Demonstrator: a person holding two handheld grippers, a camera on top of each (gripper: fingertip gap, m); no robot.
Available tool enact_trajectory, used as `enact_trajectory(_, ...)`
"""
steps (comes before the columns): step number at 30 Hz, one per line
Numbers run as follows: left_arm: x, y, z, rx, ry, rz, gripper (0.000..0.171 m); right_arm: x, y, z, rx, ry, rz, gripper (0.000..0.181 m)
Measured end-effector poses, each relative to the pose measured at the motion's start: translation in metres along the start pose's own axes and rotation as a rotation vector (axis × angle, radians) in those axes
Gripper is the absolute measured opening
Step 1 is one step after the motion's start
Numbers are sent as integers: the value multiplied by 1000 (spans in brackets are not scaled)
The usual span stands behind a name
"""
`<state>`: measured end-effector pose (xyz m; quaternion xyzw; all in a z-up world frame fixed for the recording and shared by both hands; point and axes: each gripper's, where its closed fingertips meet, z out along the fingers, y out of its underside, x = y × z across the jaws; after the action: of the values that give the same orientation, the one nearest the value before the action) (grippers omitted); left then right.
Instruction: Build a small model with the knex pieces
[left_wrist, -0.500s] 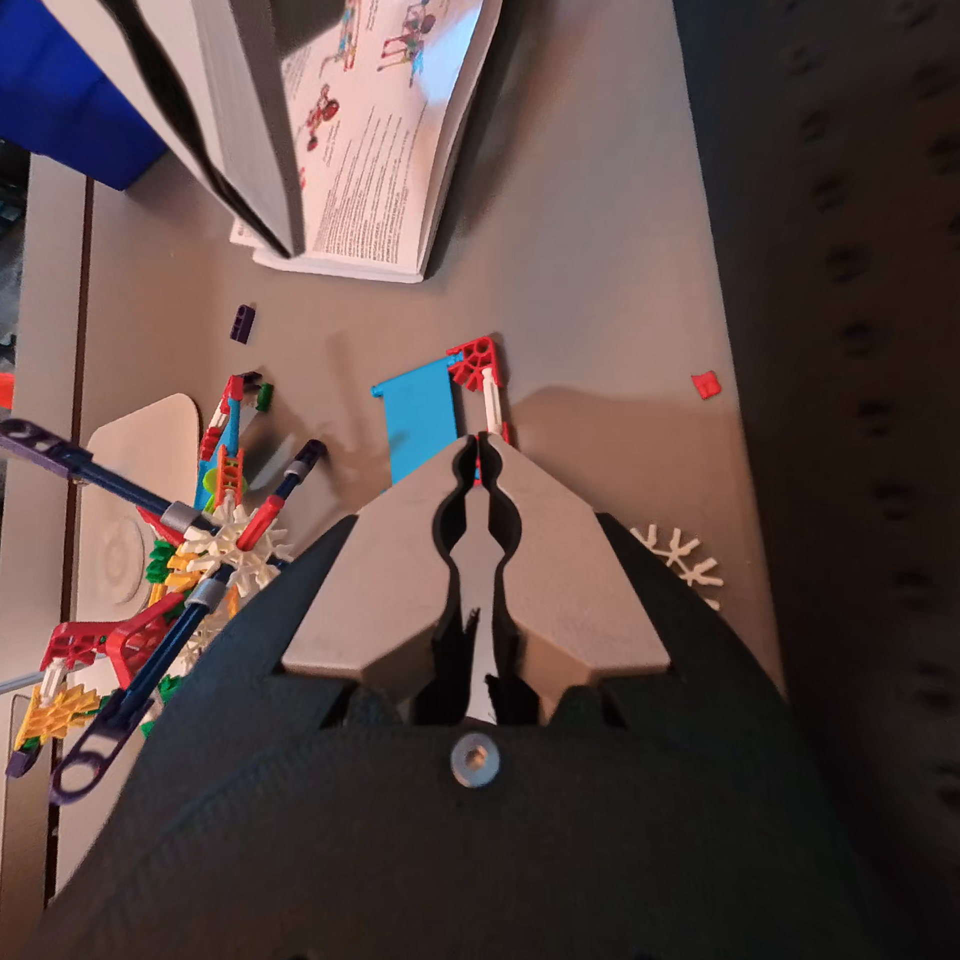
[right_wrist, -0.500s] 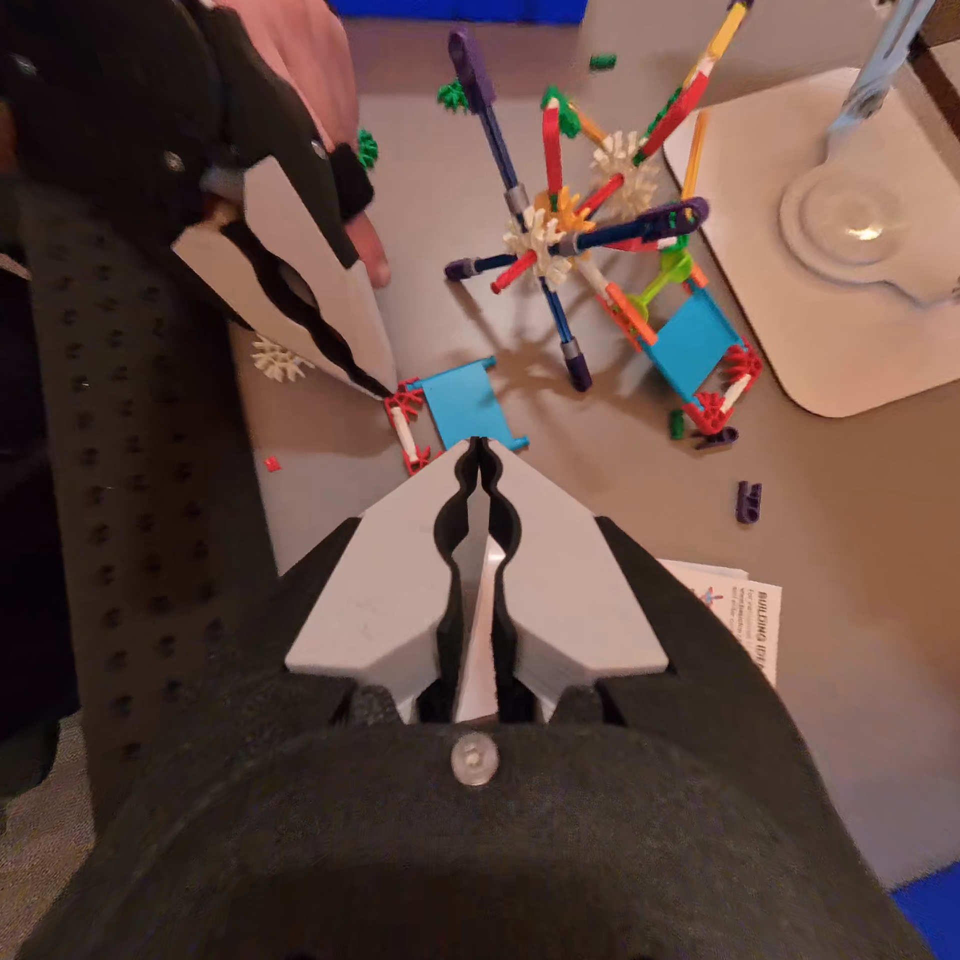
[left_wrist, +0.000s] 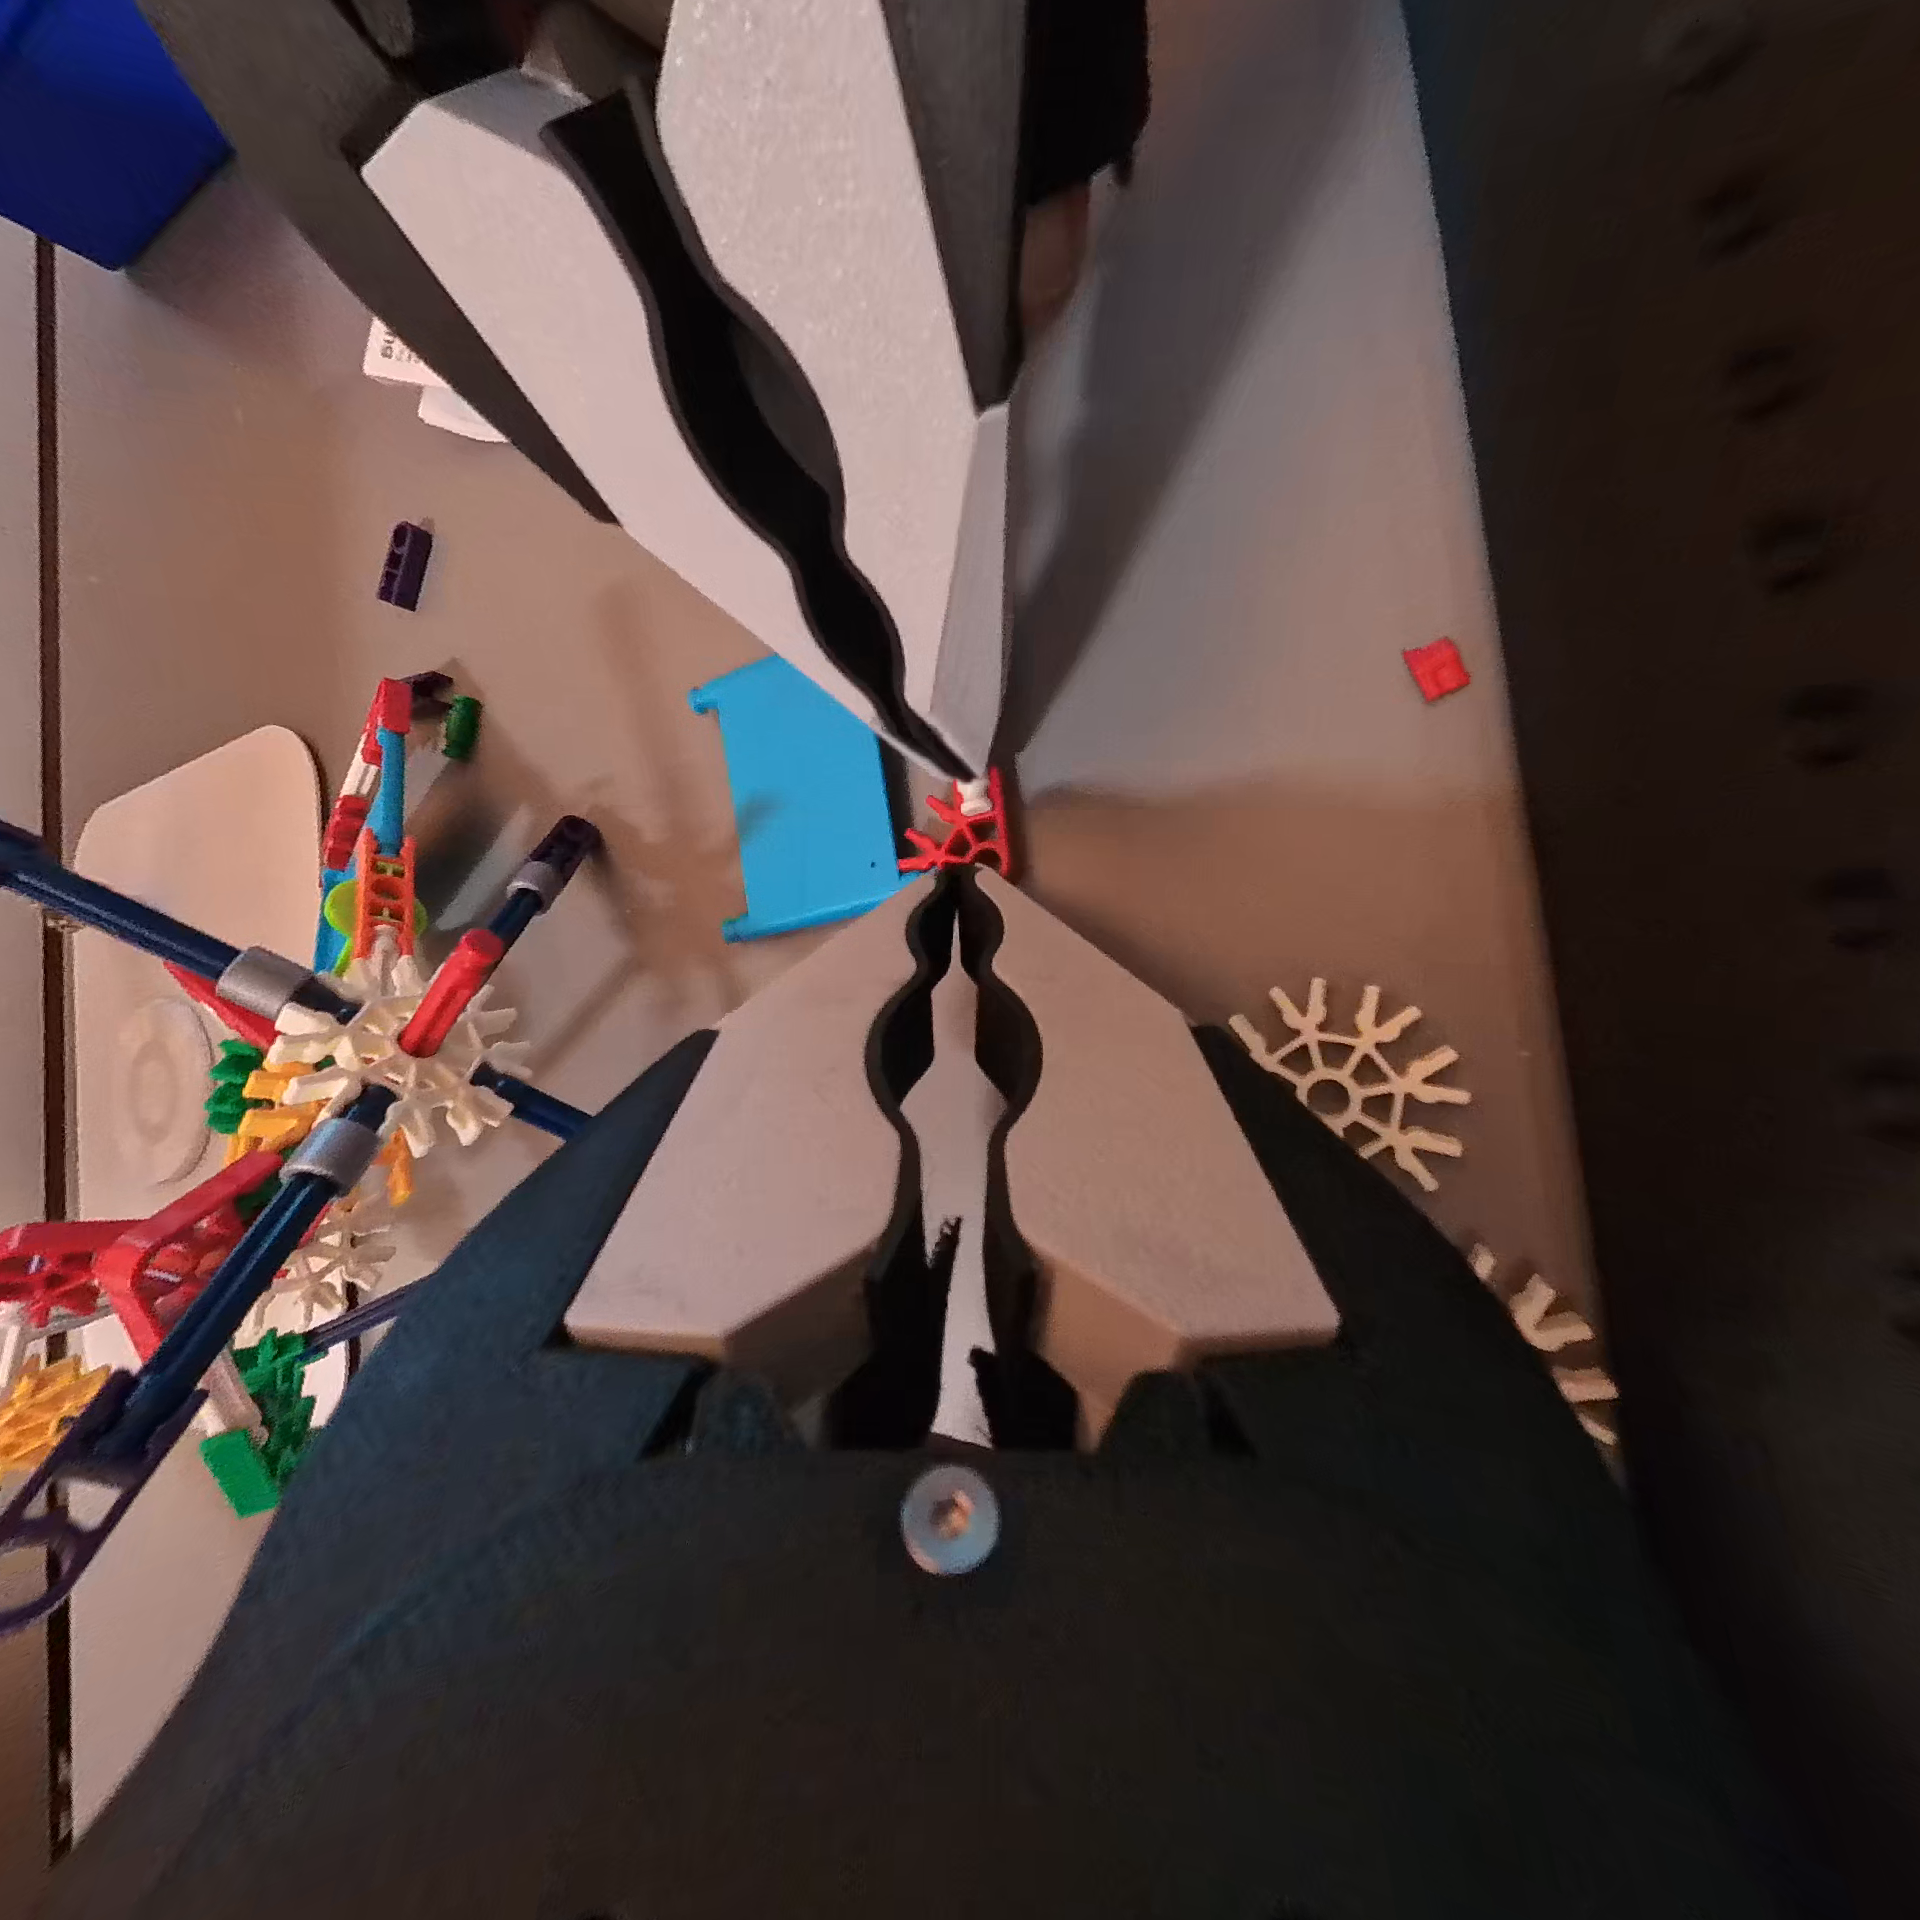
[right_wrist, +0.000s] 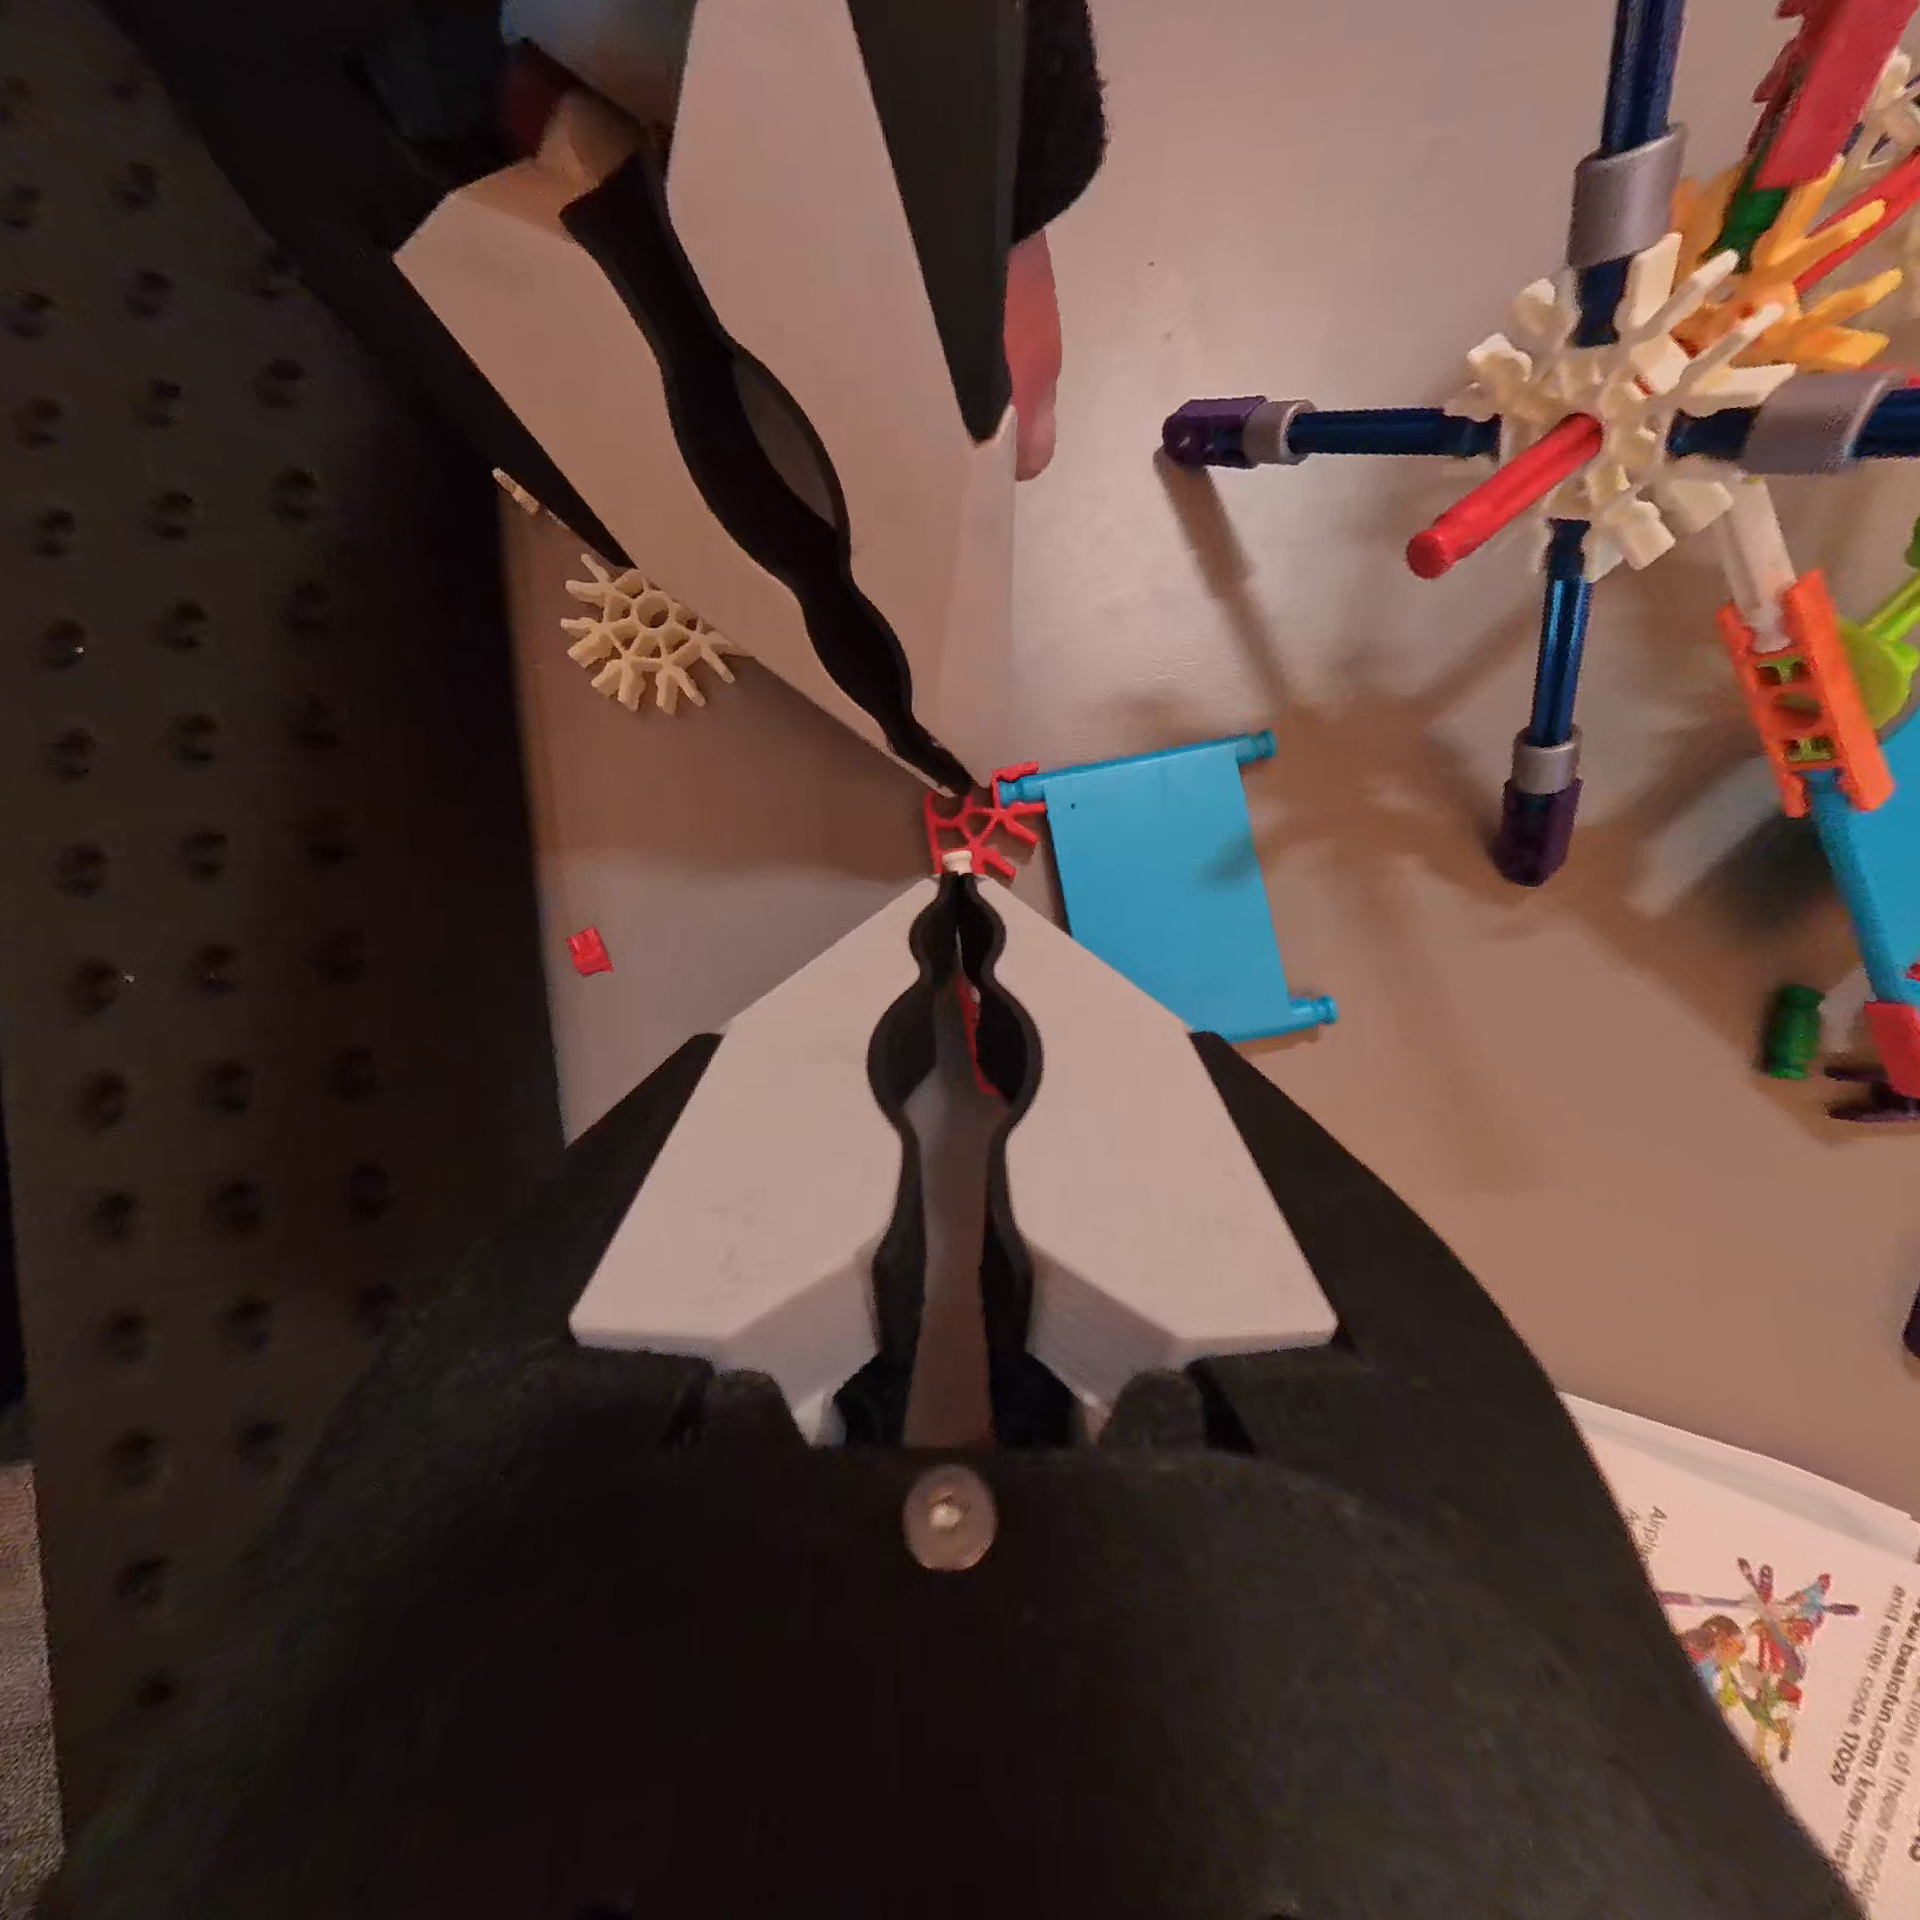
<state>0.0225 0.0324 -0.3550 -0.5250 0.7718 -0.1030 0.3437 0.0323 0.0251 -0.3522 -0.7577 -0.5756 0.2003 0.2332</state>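
Blue panel (left_wrist: 800, 821), just left of the tips, clips into the red connector (left_wrist: 961, 840). The left gripper (left_wrist: 954, 883), jaws closed, pinches that connector's corner. The right gripper (right_wrist: 956, 883) (opposite, tip to tip) clamps the white rod (right_wrist: 957, 861). Risk: such thin tip holds may slip under twisting, dropping the panel.

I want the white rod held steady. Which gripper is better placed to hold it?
Right. The right gripper has the white rod running between its fingers, seemingly clamped. The left gripper is shut and empty, its tip only at the red connector.
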Motion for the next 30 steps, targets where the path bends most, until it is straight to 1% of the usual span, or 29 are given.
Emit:
enact_trajectory(4,-1,0,1,-1,-6,3,0,1,1,0,-25,6,2,0)
enact_trajectory(8,2,-3,4,9,13,-8,0,1,2,1,-72,-17,24,0)
enact_trajectory(13,0,-2,4,-2,3,0,0,1,2,3,-108,-51,52,0)
enact_trajectory(15,-1,0,4,-5,4,-13,0,2,5,4,-147,-60,48,0)
enact_trajectory(18,-1,0,4,10,13,-33,0,2,4,4,-197,-49,26,0)
enact_trajectory(21,-2,0,4,7,-5,-2,0,7,5,2,-236,-10,-19,0)
enact_trajectory(22,-1,0,3,5,2,-6,0,10,2,-3,-215,2,-26,0)
enact_trajectory(24,-1,2,0,10,9,-7,0,13,-19,-22,-59,-9,14,0)
enact_trajectory(25,-2,3,-1,18,12,-21,0,21,-23,-34,-3,16,31,7)
enact_trajectory(26,-4,3,-2,24,12,-32,0,31,-24,-47,37,51,45,10)
enact_trajectory(28,-7,-1,-6,35,4,-30,0,50,-23,-74,122,113,87,11)
enact_trajectory(30,-8,-5,-8,45,-2,-24,3,63,-22,-101,195,163,110,14)
